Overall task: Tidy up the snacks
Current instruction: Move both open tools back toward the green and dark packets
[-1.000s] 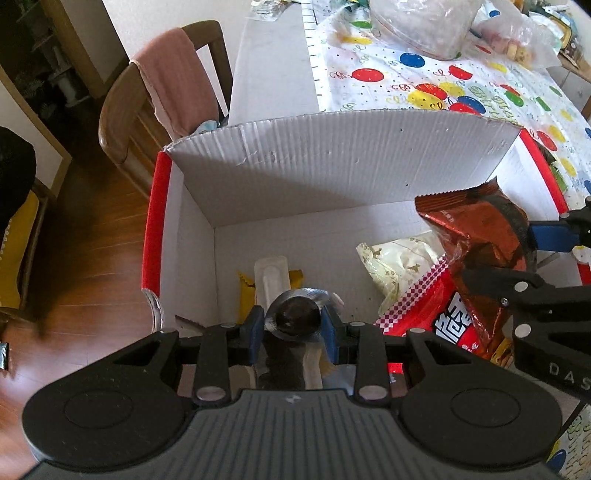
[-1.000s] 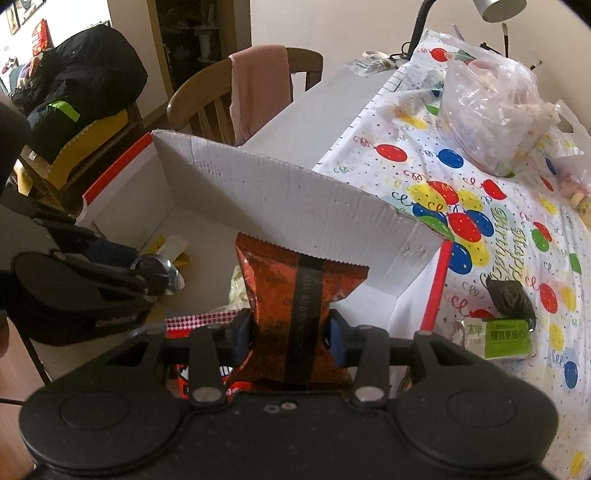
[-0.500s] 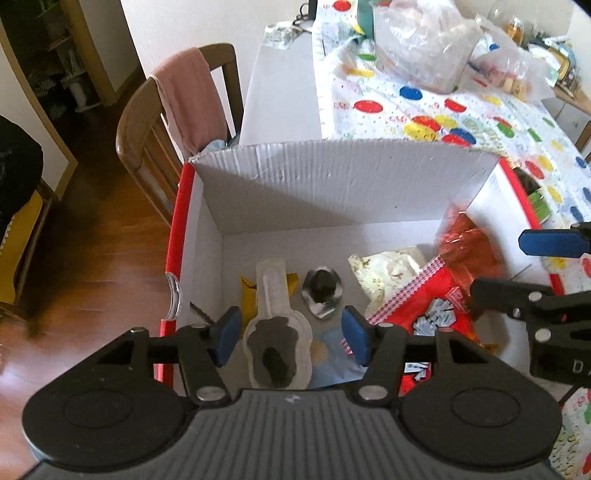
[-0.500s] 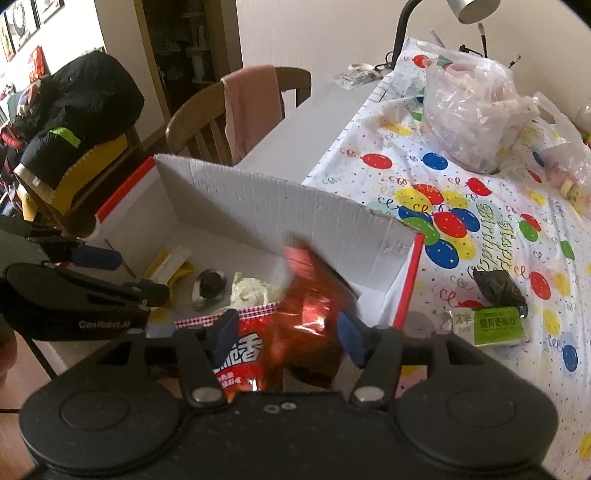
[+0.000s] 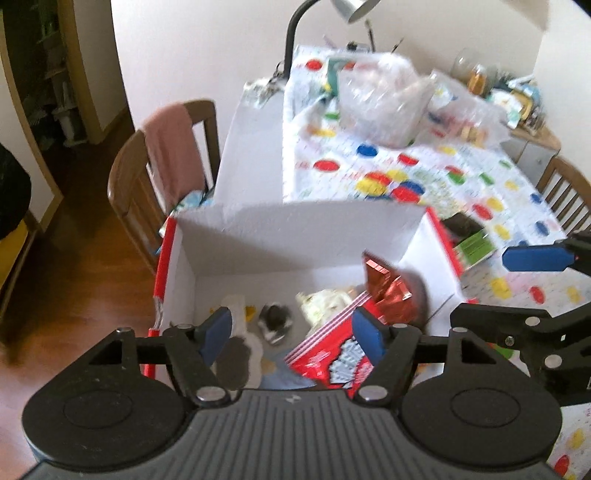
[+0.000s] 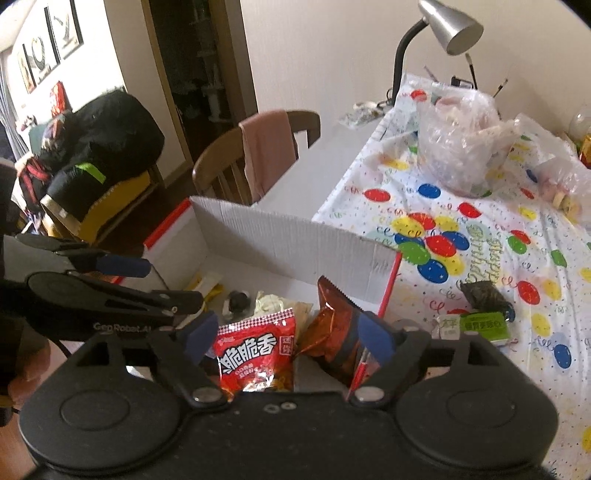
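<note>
A white cardboard box with red edges (image 5: 295,236) (image 6: 291,240) holds several snacks: a red packet with white Chinese letters (image 6: 255,354) (image 5: 332,358), a shiny brown-red bag (image 6: 332,332) (image 5: 388,291) leaning at the box's right side, a small silver-wrapped snack (image 5: 275,321) (image 6: 238,299) and a pale packet (image 5: 325,299). My left gripper (image 5: 291,336) is open and empty above the box's near left part. My right gripper (image 6: 284,339) is open and empty above the box's near right part. A green-labelled packet (image 6: 480,325) and a dark packet (image 6: 484,291) lie on the tablecloth right of the box.
The balloon-print tablecloth (image 6: 480,240) carries clear plastic bags (image 6: 458,140) at the back. A desk lamp (image 6: 443,26) stands at the far edge. A wooden chair with a pink cloth (image 6: 266,147) stands left of the table. Another chair bears black bags (image 6: 103,147).
My left gripper let go of the silver-wrapped snack and my right gripper let go of the brown-red bag; both now lie in the box. Both grippers opened and pulled back upward.
</note>
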### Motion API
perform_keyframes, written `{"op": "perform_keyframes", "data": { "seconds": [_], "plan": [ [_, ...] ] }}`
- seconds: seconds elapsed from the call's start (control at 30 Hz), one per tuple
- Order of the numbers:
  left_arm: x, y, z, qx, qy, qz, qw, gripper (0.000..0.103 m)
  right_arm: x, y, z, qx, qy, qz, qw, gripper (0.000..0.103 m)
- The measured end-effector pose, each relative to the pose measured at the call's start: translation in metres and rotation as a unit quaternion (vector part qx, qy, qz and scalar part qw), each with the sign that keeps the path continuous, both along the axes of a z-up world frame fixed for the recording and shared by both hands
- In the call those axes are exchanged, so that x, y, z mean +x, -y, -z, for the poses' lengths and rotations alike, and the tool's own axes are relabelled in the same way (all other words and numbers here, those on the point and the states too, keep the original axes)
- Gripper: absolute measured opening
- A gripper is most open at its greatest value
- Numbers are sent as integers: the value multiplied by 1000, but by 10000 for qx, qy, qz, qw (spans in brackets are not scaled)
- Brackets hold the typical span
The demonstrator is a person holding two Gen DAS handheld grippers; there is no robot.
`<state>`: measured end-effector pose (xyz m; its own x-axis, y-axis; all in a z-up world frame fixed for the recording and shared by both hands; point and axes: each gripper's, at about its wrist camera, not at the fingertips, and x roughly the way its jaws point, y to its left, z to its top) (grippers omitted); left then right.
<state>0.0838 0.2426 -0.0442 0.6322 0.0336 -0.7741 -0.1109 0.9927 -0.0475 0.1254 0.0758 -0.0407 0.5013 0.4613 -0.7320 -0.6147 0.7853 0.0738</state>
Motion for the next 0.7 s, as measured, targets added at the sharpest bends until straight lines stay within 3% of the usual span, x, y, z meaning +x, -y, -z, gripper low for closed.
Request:
{"op": "perform_keyframes", "data": {
  "seconds": [0.2,0.37,0.53,0.7],
  "plan": [
    [-7,25,-17,-76,323,156,9993,77,-6,32,-18,373,108,93,9992,85],
    [-3,58,-22,-155,408,339,9985,80,-7,65,-27,588,237,165,9979,94],
    [7,98,-19,-231,437,465,9977,81,-5,102,-26,655,244,247,9972,101],
    [21,136,-13,-394,379,534,9971,81,4,142,-25,474,320,301,9979,101]
  ]
}}
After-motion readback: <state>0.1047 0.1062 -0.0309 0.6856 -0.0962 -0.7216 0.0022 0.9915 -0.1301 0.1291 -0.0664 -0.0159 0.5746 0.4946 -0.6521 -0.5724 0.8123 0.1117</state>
